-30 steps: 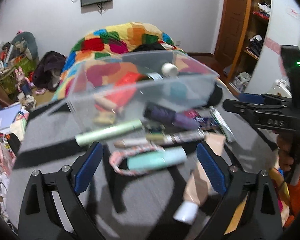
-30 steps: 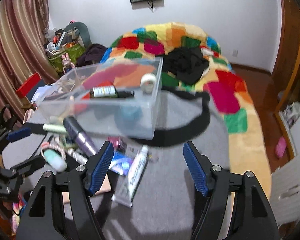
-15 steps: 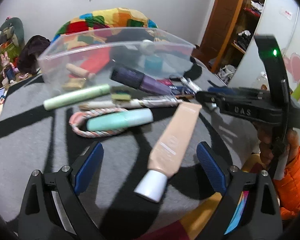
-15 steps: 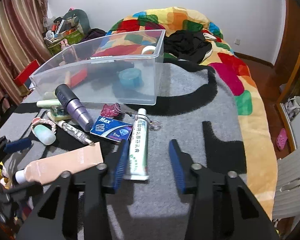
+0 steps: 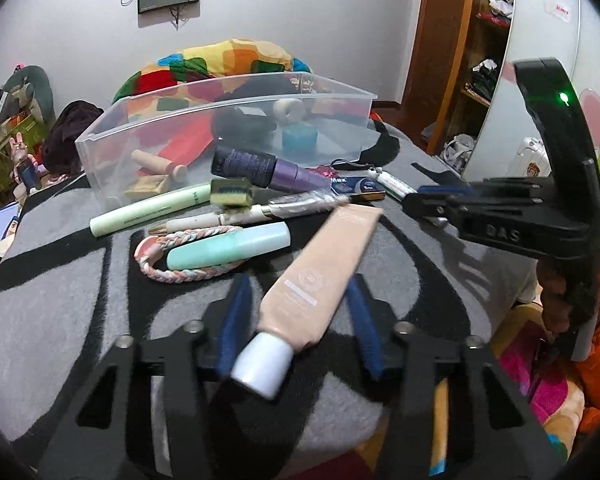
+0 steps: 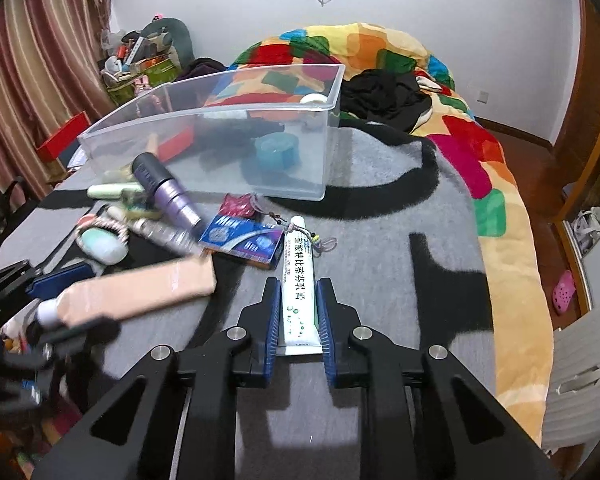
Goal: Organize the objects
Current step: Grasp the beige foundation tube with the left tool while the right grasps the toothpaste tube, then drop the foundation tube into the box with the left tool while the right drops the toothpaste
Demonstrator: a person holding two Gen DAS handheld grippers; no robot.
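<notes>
Right wrist view: the clear bin [image 6: 284, 152] on the grey counter [image 6: 400, 264] holds a teal tub [image 6: 277, 149], a red box [image 6: 175, 142] and a white roll [image 6: 313, 99]. Right tongs [image 6: 298, 312] are closing on the white tube [image 6: 298, 280]. Left tongs [image 5: 296, 320] are closing around the beige tube [image 5: 320, 276].

Left gripper [image 5: 296, 320] angled down, jaws closing around lower end of beige tube [image 5: 320, 280], pads just beside it. Right gripper [image 6: 299, 312] angled down, jaws closing on white tube [image 6: 298, 280], pads at its sides.
</notes>
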